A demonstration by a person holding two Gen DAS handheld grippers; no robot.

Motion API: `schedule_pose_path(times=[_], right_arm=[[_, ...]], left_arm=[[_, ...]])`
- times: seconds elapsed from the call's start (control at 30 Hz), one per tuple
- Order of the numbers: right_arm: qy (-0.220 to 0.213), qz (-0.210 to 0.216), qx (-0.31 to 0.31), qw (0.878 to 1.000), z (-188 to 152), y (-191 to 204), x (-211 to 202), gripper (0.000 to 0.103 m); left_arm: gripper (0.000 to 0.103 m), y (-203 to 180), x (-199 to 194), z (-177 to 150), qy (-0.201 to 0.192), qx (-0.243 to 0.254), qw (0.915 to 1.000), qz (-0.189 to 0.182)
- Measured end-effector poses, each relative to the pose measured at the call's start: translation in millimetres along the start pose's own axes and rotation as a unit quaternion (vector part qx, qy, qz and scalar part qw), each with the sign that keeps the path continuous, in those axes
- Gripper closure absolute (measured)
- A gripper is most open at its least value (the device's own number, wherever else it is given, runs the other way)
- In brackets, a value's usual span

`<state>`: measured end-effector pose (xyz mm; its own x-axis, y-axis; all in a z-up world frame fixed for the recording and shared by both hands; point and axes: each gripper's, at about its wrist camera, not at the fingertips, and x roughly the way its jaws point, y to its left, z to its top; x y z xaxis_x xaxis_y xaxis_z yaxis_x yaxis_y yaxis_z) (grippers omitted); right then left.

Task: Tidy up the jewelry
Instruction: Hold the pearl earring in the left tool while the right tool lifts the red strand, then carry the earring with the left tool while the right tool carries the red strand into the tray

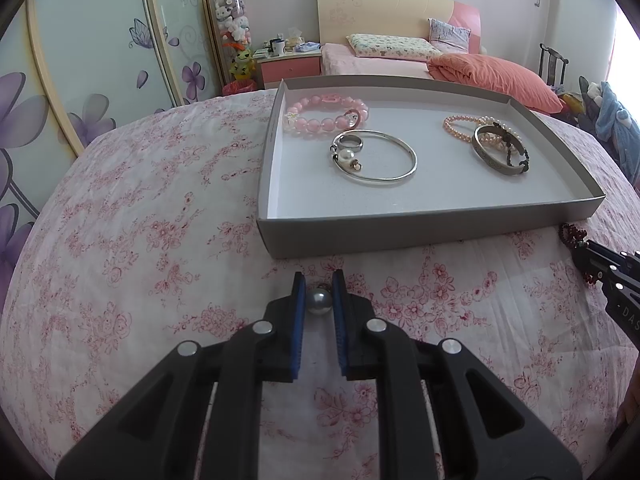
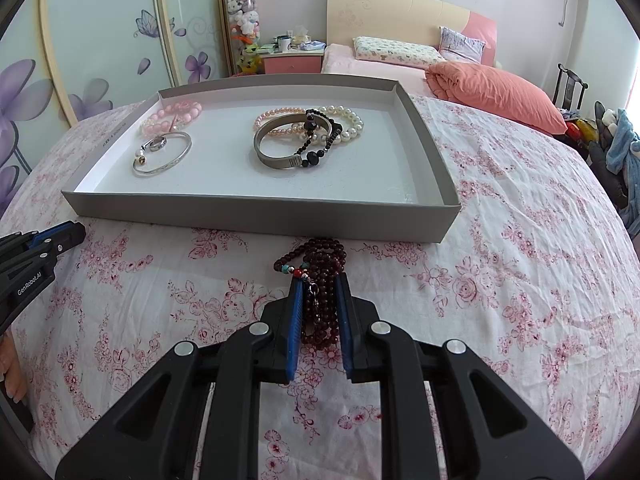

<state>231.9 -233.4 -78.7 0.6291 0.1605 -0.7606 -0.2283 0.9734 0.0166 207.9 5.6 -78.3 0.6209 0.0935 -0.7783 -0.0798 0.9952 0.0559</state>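
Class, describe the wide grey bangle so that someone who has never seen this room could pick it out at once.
Find the shallow grey tray on the floral bedspread. In its right half lies a heap of bracelets; the wide grey bangle sits at the front of that heap. Its neighbours are strings of beads, whereas it is one flat, solid band.

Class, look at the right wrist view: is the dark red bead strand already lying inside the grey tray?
No: the dark red bead strand sits between the right gripper fingers on the floral cloth, outside the grey tray.
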Motion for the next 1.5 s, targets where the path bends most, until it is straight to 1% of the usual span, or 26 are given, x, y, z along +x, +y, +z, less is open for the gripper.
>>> schedule_pose_path(times=[0.23, 0.3, 0.33, 0.37, 0.47, 0.53, 0.57, 0.7, 0.77, 0.87, 1.0, 1.1, 1.2, 1.27, 1.5], right_arm=[[-0.001, 0.001, 0.002, 1.000, 0, 0, 0, 0.086], [-0.002, 0.014, 0.016, 1.000, 0, -4, 0, 0.086], [-0.008, 0.026, 0.027, 0.999, -1, -8, -2, 0.089], [-0.021, 0.032, 0.036, 0.999, -1, -11, -7, 0.089], [-0.061, 0.039, 0.037, 0.997, -3, -12, -26, 0.090], [-0.082, 0.046, 0.037, 0.995, -1, -12, -37, 0.091], [-0.097, 0.049, 0.037, 0.993, 0, -11, -46, 0.091], [-0.145, 0.059, 0.030, 0.987, 7, -6, -74, 0.091], [-0.173, 0.067, 0.027, 0.982, 12, -1, -91, 0.091], [-0.209, 0.073, 0.025, 0.975, 15, 5, -113, 0.091], [-0.247, 0.074, 0.019, 0.966, 18, 11, -135, 0.091], [-0.272, 0.069, 0.009, 0.960, 17, 14, -149, 0.091], [-0.286, 0.066, 0.000, 0.956, 18, 16, -155, 0.091], [-0.290, 0.066, -0.003, 0.955, 18, 17, -157, 0.091], [-0.289, 0.068, -0.007, 0.955, 17, 17, -157, 0.091]], left_arm=[[0.088, 0, 0, 0, 0.000, -0.001, 1.0000, -0.001], [0.089, 1, 0, 0, -0.001, -0.003, 1.0000, -0.004], [0.089, 2, 0, 0, -0.002, -0.005, 0.9999, -0.009], [0.089, 4, -1, 0, -0.002, -0.010, 0.9998, -0.016], [0.089, 15, -6, -4, -0.010, -0.037, 0.9987, -0.032], [0.089, 18, -12, -5, -0.018, -0.044, 0.9981, -0.039], [0.089, 19, -17, -6, -0.024, -0.045, 0.9978, -0.041], [0.089, 20, -46, -3, -0.068, -0.043, 0.9956, -0.047], [0.089, 18, -60, -1, -0.089, -0.044, 0.9938, -0.050], [0.089, 13, -83, 4, -0.127, -0.042, 0.9898, -0.048], [0.089, 0, -113, 6, -0.183, -0.028, 0.9819, -0.038], [0.089, -9, -128, 8, -0.212, -0.015, 0.9767, -0.031], [0.089, -16, -142, 8, -0.227, -0.009, 0.9733, -0.033], [0.089, -19, -145, 10, -0.230, -0.008, 0.9725, -0.035], [0.089, -19, -144, 11, -0.225, -0.008, 0.9737, -0.037]])
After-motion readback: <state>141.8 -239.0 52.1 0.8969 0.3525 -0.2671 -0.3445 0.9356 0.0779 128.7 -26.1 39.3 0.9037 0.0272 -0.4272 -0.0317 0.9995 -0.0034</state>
